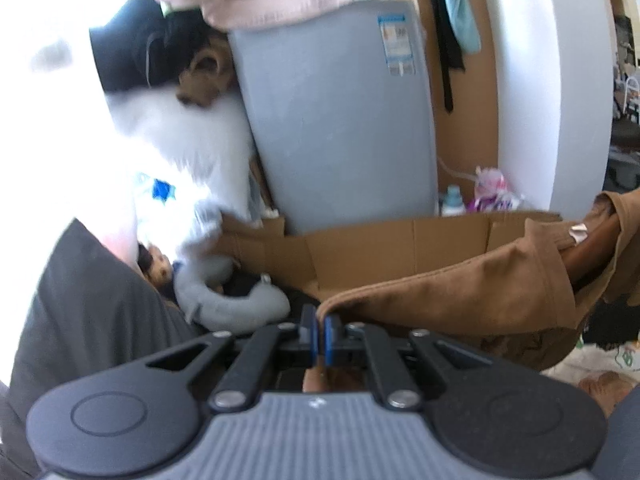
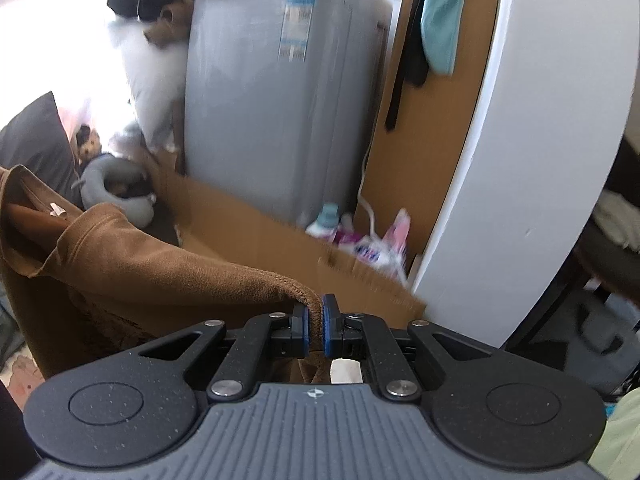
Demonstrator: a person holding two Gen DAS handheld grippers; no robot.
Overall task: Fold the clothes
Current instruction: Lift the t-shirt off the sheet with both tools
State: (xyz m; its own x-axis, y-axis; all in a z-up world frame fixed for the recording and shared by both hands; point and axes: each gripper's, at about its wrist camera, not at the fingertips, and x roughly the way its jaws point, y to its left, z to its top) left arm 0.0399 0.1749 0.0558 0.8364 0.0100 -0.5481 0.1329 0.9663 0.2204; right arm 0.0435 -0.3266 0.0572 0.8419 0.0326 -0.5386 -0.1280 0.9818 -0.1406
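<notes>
**A:** What is held, and where?

**B:** One brown, suede-like garment (image 2: 160,264) hangs in the air, stretched between the two tools. The left gripper (image 1: 320,330) has its jaws closed on one hem corner; the right gripper (image 2: 316,330) has its jaws closed on the opposite hem corner, the stitched edge pinched between its blue pads (image 2: 327,328). The cloth sags between them in front of an open corrugated cardboard box (image 1: 400,248). Its neck opening, with a small pale label (image 1: 578,233), gapes in mid-span.

**A:** What could go wrong?

**B:** Each grip takes only a narrow strip of hem, so a sharp pull could slip a corner free and let that half drop. The sag is uneven, so any crease laid from here may run crooked. The slack could also snag on the box flap close behind it. Both views are blurred, so how deep each grip goes cannot be told.

**A:** Counts?

**B:** Grippers, two. Brown garment, one. Cardboard box, one. Tall grey ribbed-free plastic drum-shaped appliance (image 2: 280,100), one. Grey horseshoe neck pillow (image 1: 236,304), one. Dark grey cushion (image 1: 92,308), one. Pale bottle with a blue cap (image 1: 452,200), one. Teal cloth (image 2: 440,20) hanging on the brown board, one.
</notes>
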